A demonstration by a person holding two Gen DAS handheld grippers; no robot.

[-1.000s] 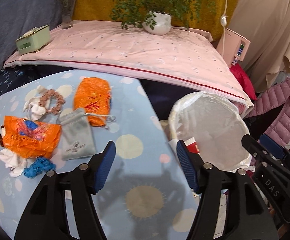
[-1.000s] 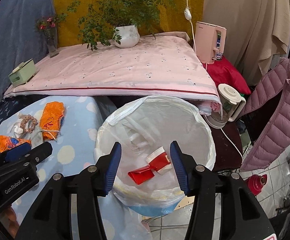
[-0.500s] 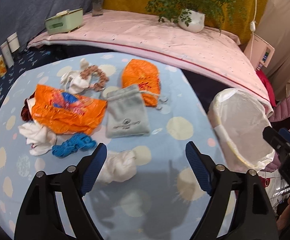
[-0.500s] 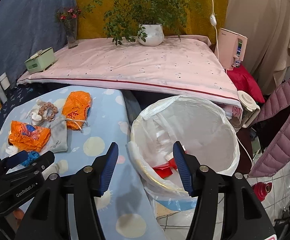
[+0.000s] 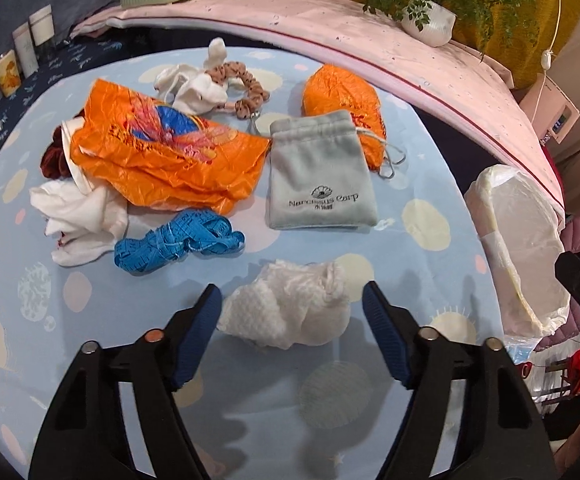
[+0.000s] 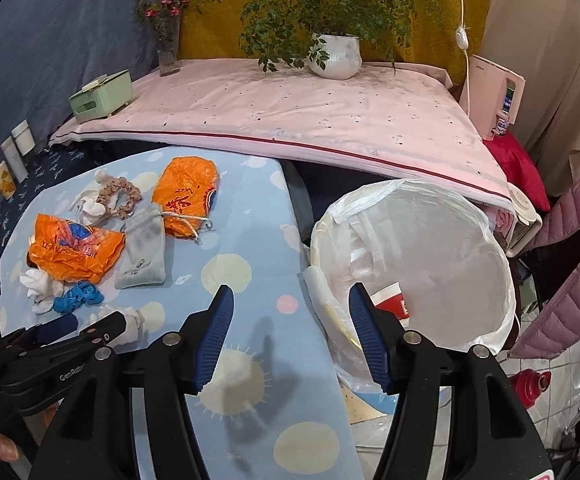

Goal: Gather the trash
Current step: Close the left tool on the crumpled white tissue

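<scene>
While the left gripper [image 5: 292,304] hangs over the blue spotted table [image 5: 426,224], its jaws are closing around a crumpled white tissue [image 5: 290,308] that lies between the blue pads without either pad pressing on it. Just beyond the tissue lies a bunched blue tape [image 5: 177,244], and beside that a grey drawstring pouch [image 5: 322,176] lies flat with its mouth toward the far edge. A large orange plastic bag [image 5: 161,152] sprawls left of the pouch, partly covering a white cloth [image 5: 77,216] and something dark red that is too hidden to name. A smaller orange bag [image 5: 342,96] sits behind the pouch, touching it, and a beaded ring [image 5: 237,84] rests by more white scraps near the table's far side.

The right gripper [image 6: 290,332] hovers over the table's right edge, its jaws opening with nothing between them. Just off that edge stands the trash bin [image 6: 490,240], lined with a white bag, and a red and white paper cup [image 6: 390,304] lies inside it. Behind the table a pink quilted surface [image 6: 290,112] carries a potted plant [image 6: 334,56], a green box [image 6: 101,96] and a vase of flowers [image 6: 167,40].
</scene>
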